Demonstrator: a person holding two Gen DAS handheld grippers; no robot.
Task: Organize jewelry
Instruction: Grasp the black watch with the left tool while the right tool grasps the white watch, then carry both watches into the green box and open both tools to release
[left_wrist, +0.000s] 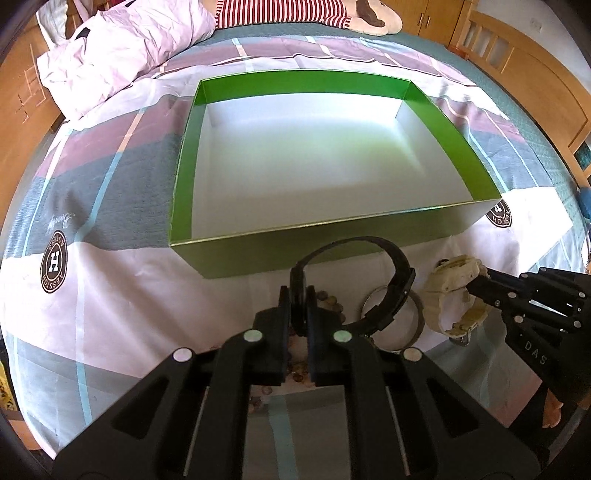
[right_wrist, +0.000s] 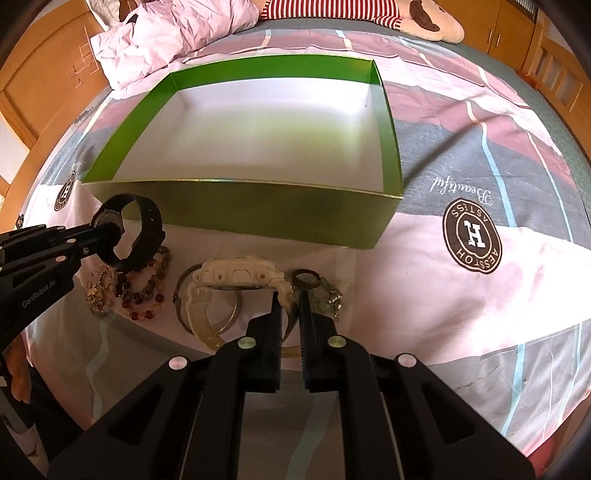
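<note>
My left gripper (left_wrist: 298, 295) is shut on the band of a black watch (left_wrist: 400, 280), held a little above the bedspread just in front of the green box (left_wrist: 258, 254). The right wrist view shows the same gripper (right_wrist: 114, 230) and black watch (right_wrist: 147, 229) at the left. My right gripper (right_wrist: 289, 299) is shut on the strap of a cream watch (right_wrist: 236, 275). In the left wrist view that gripper (left_wrist: 476, 280) and the cream watch (left_wrist: 454, 284) are at the right. The box (right_wrist: 258, 210) has a white floor with nothing in it.
On the bedspread under the watches lie bead bracelets (right_wrist: 147, 291), a gold piece (right_wrist: 98, 291), a metal bangle (right_wrist: 181, 291), a dark ring (right_wrist: 306, 278) and a silver trinket (right_wrist: 332, 299). A crumpled pillow (left_wrist: 122, 48) and a plush toy (left_wrist: 369, 18) lie beyond the box.
</note>
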